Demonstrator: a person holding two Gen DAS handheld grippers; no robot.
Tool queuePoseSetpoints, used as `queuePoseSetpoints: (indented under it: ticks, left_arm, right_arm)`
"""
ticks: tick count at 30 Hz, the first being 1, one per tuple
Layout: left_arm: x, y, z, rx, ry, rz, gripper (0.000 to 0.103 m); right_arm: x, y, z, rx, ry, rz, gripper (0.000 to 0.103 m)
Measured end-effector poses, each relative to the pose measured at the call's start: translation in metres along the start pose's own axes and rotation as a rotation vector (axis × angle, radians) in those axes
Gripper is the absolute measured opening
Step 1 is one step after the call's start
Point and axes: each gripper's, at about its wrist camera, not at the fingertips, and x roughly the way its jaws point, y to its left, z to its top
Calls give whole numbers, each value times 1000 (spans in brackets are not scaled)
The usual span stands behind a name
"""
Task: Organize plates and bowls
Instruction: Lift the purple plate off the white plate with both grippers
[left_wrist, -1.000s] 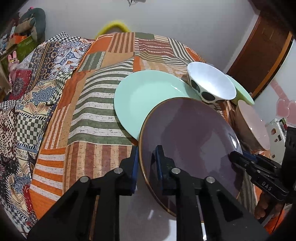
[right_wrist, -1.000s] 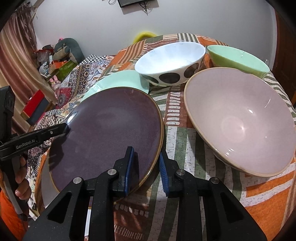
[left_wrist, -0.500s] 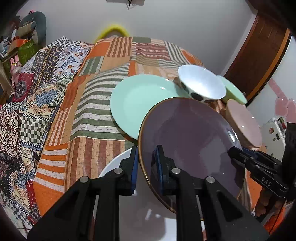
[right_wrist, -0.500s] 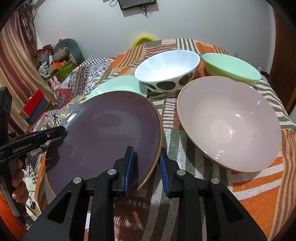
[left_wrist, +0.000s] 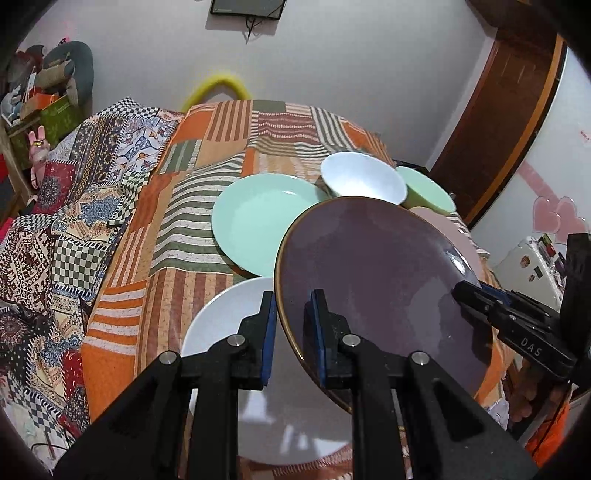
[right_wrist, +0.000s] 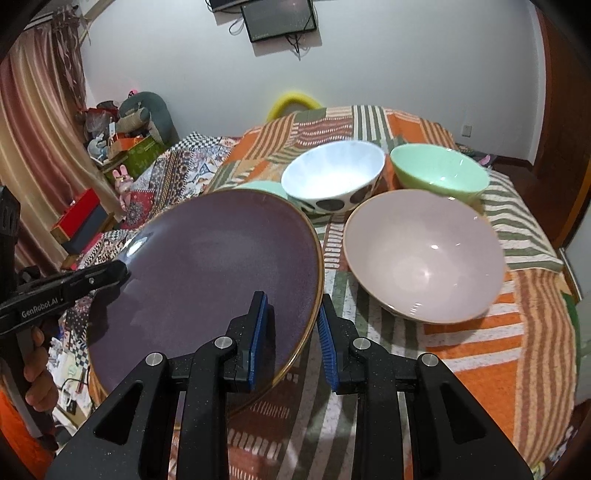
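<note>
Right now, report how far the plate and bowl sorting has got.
Done: nothing looks stacked. In hand: both the left gripper and right gripper pinch the purple plate above the white plate. Left: mint plate, spotted bowl, green bowl and pink bowl lie separate.

Purple gold-rimmed plate, mint plate, white black-spotted bowl, striped orange patchwork cloth.
</note>
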Motion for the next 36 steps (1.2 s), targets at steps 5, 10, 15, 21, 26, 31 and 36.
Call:
queuePoseSetpoints:
  ticks: [5, 10, 15, 21, 26, 31, 36]
  left_arm:
    - [-16, -12, -6, -3, -11, -20, 17]
    - [-28, -27, -15, 17, -9, -21, 17]
    - [-34, -42, -26, 31, 2, -21, 17]
    - [-26, -55, -39, 37, 52, -30, 17]
    - [-14, -66, -49, 69, 104, -37, 17]
    - [0, -71, -58, 71, 145, -48, 17]
    - [17, -78, -64, 71, 190, -59, 17]
  right_arm:
    - [-15, -1, -3, -2, -23, -9, 24]
    - [-28, -4, -11, -2, -35, -18, 24]
    - [-36, -9, -20, 8, -34, -22, 25]
    - [-44, -20, -35, 10, -21, -40, 25]
    - [-46, -33, -50, 32, 5, -59, 25]
    - [-45, -41, -61, 51, 28, -71, 25]
    - [-42, -54, -72, 73, 54, -79, 25]
